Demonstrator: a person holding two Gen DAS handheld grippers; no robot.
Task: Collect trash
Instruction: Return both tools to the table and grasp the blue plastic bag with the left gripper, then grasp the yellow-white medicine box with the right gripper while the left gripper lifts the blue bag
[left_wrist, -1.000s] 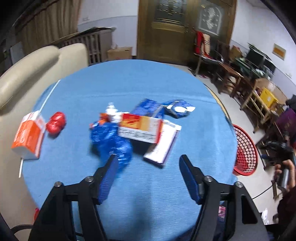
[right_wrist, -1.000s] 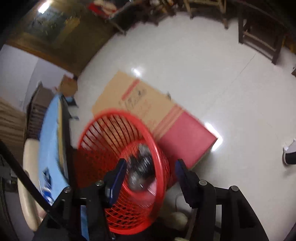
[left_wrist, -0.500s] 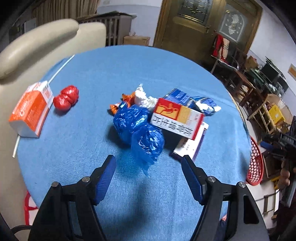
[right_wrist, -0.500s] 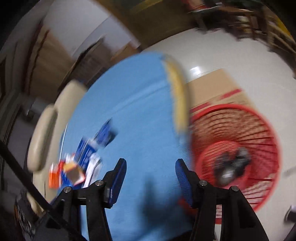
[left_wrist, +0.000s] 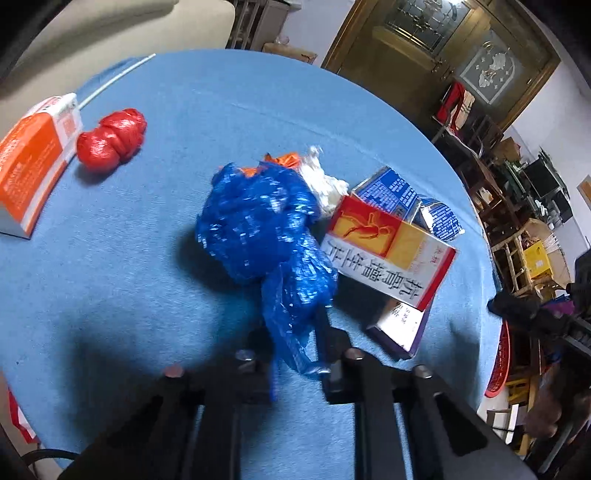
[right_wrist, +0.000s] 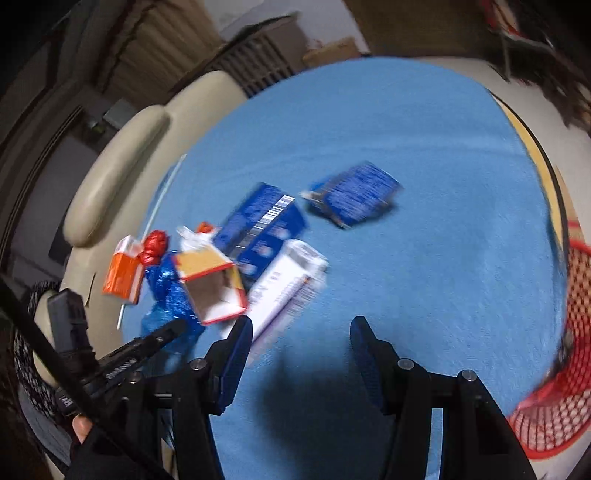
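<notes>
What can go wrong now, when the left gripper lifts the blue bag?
1. The left gripper pinches only the thin tail of the blue plastic bag; it may slip or tear.
2. The bag touches the red and yellow box and the white tissue, so lifting may drag them.

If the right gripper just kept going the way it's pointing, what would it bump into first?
Probably just the bare blue tablecloth. The right gripper stands open with nothing between its fingers, and the white box lies slightly to the left of its line. The view is blurred, so depth is uncertain.
</notes>
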